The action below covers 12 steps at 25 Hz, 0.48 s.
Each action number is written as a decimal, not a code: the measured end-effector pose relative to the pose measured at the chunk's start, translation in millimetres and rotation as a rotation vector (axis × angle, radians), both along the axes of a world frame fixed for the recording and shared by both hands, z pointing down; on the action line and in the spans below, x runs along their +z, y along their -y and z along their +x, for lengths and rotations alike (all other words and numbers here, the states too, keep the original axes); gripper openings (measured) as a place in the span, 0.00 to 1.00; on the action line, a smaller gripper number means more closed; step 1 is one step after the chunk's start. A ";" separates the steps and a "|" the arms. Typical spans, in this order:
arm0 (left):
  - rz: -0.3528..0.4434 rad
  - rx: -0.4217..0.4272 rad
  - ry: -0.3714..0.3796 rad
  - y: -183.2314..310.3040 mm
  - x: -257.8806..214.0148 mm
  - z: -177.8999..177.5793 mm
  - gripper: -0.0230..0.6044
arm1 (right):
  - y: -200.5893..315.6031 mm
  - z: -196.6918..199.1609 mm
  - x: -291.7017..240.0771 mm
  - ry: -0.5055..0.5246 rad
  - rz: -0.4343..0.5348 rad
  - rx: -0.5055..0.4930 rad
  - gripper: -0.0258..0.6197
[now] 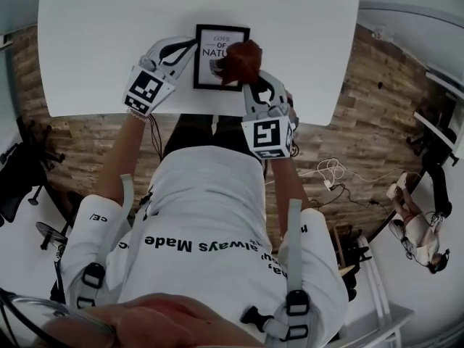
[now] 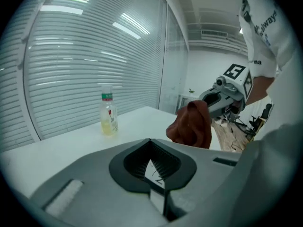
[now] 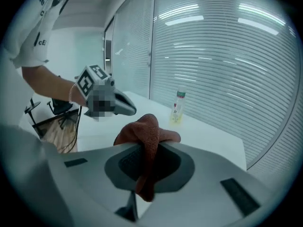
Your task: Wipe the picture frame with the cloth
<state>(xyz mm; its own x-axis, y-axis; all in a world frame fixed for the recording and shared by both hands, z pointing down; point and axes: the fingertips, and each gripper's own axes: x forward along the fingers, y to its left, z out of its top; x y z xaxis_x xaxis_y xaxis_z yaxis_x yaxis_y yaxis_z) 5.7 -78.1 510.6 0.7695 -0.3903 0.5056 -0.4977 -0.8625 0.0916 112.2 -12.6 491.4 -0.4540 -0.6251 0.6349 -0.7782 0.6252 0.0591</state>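
Picture frame (image 1: 210,72) sits in the upper centre of the head view, on the white table (image 1: 109,35) near its closer edge. It has a black border around a pale print. Whether it lies quite flat or is tipped up a little cannot be told.

The rust-brown cloth (image 1: 239,60) is bunched on the upper right part of the frame and covers that corner of the print. The right gripper (image 1: 244,77) comes up from below with its jaws clamped on the cloth. In the right gripper view a fold of cloth (image 3: 147,126) runs down between the dark pads and hangs out beneath them.

The left gripper (image 1: 190,49) meets the frame's left edge. In its own view its jaws (image 2: 156,169) are drawn in on a thin white sliver with dark marks, most likely the frame's edge, so it appears to be steadying the frame.

A small bottle (image 2: 108,115) of yellowish liquid stands well apart, farther back on the table.

Judged from this, wiping is the step in hand, with the cloth covering only one corner and most of the glass uncovered. The next move calls for dragging the cloth across and down the face with light, even pressure. Meanwhile the left grip must hold firm so the frame does not slide or twist.
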 end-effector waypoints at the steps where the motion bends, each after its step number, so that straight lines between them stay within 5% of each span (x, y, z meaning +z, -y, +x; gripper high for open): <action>1: 0.007 -0.018 -0.031 -3.7 -16.5 -1.3 0.04 | 5.4 1.0 -17.2 0.025 0.021 0.013 0.06; 7: 0.084 -0.130 -0.210 -14.1 -117.4 -18.2 0.04 | 30.3 -6.4 -117.5 0.146 0.172 0.037 0.06; 12: 0.186 -0.158 -0.289 -20.6 -196.5 -14.8 0.04 | 34.7 -15.6 -186.4 0.191 0.247 0.042 0.06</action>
<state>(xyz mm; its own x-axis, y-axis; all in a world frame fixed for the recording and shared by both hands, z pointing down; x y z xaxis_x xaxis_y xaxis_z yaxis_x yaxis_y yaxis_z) -9.1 -57.5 314.1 0.7928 -0.5804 0.1859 -0.6026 -0.7922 0.0965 96.6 -47.2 305.0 -0.5206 -0.7707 0.3674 -0.8149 0.5770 0.0555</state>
